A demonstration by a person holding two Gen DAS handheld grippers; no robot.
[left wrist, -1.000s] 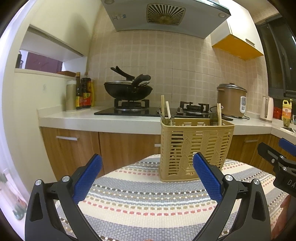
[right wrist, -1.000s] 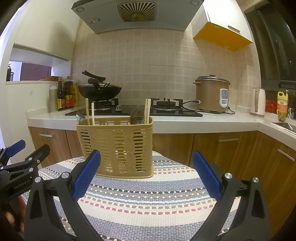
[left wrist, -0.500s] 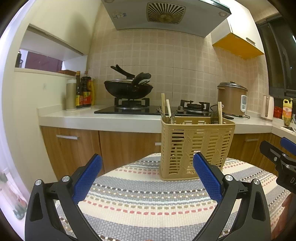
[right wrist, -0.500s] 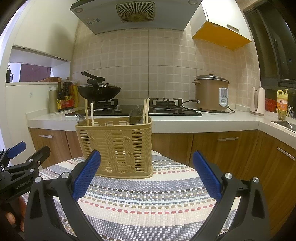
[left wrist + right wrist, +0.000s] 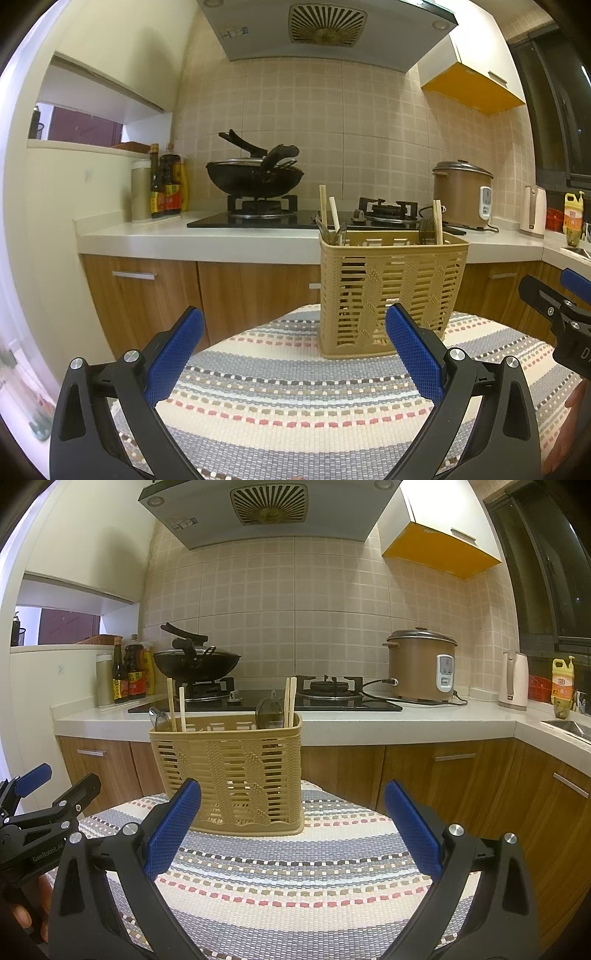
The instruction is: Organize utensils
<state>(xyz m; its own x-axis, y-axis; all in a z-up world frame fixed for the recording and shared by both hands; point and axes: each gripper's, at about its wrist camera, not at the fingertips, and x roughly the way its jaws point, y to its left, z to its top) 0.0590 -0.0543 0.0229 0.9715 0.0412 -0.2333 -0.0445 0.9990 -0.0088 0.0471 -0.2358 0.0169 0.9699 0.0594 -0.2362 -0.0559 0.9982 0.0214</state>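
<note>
A tan slotted plastic basket [image 5: 388,291] stands upright on a striped woven mat [image 5: 295,398]; it also shows in the right wrist view [image 5: 232,771]. Wooden chopsticks [image 5: 328,214] and spoons [image 5: 269,712] stick up out of it at both ends. My left gripper [image 5: 295,354] is open and empty, a little in front and left of the basket. My right gripper [image 5: 293,830] is open and empty, in front and right of the basket. Each gripper shows at the edge of the other's view.
Behind the mat [image 5: 295,878] runs a kitchen counter [image 5: 184,236] with a black wok [image 5: 255,177] on a gas hob, sauce bottles [image 5: 166,184] at the left, a rice cooker [image 5: 421,664] and a kettle [image 5: 513,681] at the right. Wooden cabinets [image 5: 461,775] stand below.
Both views have tilted up slightly, so the basket sits a little lower in the frames. Both grippers stay open and empty.
</note>
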